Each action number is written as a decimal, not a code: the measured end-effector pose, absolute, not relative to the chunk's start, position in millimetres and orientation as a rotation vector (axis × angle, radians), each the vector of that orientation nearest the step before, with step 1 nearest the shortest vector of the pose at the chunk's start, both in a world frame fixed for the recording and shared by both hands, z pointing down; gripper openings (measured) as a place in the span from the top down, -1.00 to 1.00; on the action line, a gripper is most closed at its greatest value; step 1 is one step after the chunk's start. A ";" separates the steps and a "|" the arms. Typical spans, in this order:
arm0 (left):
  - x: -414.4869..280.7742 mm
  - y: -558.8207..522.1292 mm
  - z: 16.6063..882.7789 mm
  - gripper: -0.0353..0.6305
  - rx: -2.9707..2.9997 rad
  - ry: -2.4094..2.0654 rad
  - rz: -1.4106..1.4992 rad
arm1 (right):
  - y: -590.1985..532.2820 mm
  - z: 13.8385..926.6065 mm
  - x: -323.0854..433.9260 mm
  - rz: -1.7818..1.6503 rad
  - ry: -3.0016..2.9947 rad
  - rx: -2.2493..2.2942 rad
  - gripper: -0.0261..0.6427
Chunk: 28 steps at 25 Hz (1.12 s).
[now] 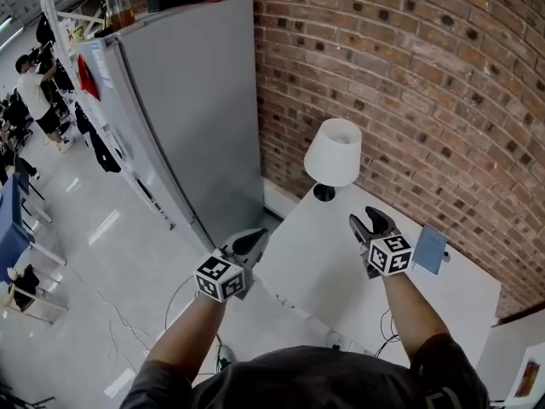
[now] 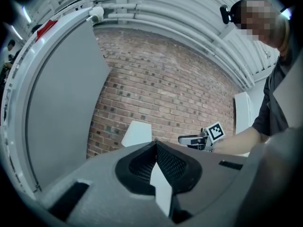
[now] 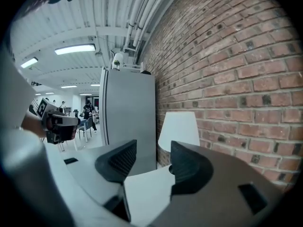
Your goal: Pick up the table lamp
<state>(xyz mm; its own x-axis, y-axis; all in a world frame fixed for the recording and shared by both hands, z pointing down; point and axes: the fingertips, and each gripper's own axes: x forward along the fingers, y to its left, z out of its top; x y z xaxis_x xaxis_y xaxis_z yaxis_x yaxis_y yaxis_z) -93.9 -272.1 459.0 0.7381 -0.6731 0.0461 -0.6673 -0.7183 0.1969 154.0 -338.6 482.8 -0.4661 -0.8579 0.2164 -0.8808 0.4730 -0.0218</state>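
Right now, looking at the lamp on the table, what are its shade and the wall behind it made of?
Lamp shade: probably white fabric or matte plastic; it is smooth and dull, too plain to tell which. Wall: reddish-brown brick, rough and matte, with visible mortar joints between courses.

Bright even light, ceiling strip lights (image 3: pixel 75 48) glowing, fisheye bending, dark corners

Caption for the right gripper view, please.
Open right gripper faces the white table lamp on the white table beside the brick wall.
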 end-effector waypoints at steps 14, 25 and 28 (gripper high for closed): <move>-84.2 -350.8 577.3 0.90 2.665 -1.019 -0.069 | -436.6 594.0 142.1 0.189 -2.451 1.548 0.28; -82.7 -395.7 651.7 0.90 2.707 -1.013 -0.001 | -507.9 675.0 142.1 0.222 -2.400 1.613 0.27; -78.2 -408.6 658.6 0.90 2.734 -1.001 -0.006 | -529.5 689.1 142.9 0.208 -2.386 1.639 0.27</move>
